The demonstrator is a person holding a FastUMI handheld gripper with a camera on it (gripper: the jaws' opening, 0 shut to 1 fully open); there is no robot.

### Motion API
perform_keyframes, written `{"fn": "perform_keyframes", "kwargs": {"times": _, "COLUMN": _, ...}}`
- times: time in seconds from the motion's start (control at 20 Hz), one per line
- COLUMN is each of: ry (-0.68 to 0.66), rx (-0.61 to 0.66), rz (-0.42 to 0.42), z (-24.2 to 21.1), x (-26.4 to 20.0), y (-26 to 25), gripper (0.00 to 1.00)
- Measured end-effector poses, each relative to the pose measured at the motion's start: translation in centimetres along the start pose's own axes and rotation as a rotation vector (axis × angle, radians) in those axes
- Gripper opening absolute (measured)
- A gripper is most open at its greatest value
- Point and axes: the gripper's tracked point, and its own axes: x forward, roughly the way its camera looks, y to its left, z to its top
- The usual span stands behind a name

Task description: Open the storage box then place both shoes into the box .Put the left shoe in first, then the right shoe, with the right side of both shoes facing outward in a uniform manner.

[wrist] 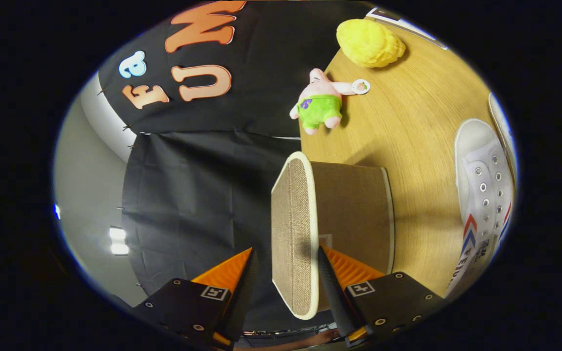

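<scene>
The view is rolled on its side, so the wooden table (422, 126) runs up the right. The storage box (354, 209) is brown woven fabric with cream trim. Its lid (293, 229) stands swung up from the body, and the lid's edge lies between my fingers. My gripper (286, 248) is open around that lid. One finger sits against the lid's inner face. The other finger (242, 282) stands a small gap away from the outer face. A white lace-up shoe (486, 195) with red and blue stripes lies on the table beyond the box. A second white shoe (503, 122) shows just past it.
A pink plush toy in green shorts (322, 102) lies near the table's edge beyond the box. A yellow fuzzy object (369, 43) sits farther along. Bare table lies between the box and the shoes. Black cloth hangs behind the table.
</scene>
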Motion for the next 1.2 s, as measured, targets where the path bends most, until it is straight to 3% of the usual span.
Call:
{"fn": "perform_keyframes", "kwargs": {"times": 0.05, "ry": -0.013, "rx": -0.021, "rz": 0.000, "z": 0.3, "x": 0.1, "y": 0.3, "gripper": 0.66}}
{"fn": "perform_keyframes", "kwargs": {"times": 0.2, "ry": 0.007, "rx": -0.061, "rz": -0.112, "z": -0.1, "x": 1.9, "y": -2.9, "gripper": 0.56}}
{"fn": "perform_keyframes", "kwargs": {"times": 0.3, "ry": 0.010, "rx": -0.055, "rz": -0.160, "z": -0.2, "x": 2.9, "y": -3.8, "gripper": 0.41}}
{"fn": "perform_keyframes", "kwargs": {"times": 0.35, "ry": 0.012, "rx": -0.045, "rz": -0.163, "z": -0.4, "x": 3.3, "y": -3.6, "gripper": 0.29}}
{"fn": "perform_keyframes", "kwargs": {"times": 0.4, "ry": 0.024, "rx": -0.029, "rz": -0.163, "z": -0.8, "x": 3.4, "y": -2.9, "gripper": 0.24}}
{"fn": "perform_keyframes", "kwargs": {"times": 0.45, "ry": 0.032, "rx": -0.034, "rz": -0.127, "z": -0.8, "x": 3.7, "y": -1.3, "gripper": 0.14}}
{"fn": "perform_keyframes", "kwargs": {"times": 0.55, "ry": 0.041, "rx": -0.044, "rz": -0.075, "z": -1.3, "x": 3.5, "y": 2.3, "gripper": 0.07}}
{"fn": "perform_keyframes", "kwargs": {"times": 0.85, "ry": 0.020, "rx": -0.183, "rz": 0.005, "z": -1.0, "x": 8.0, "y": 12.4, "gripper": 0.07}}
{"fn": "perform_keyframes", "kwargs": {"times": 1.2, "ry": 0.081, "rx": -0.285, "rz": -0.011, "z": -5.9, "x": 17.0, "y": 17.2, "gripper": 0.10}}
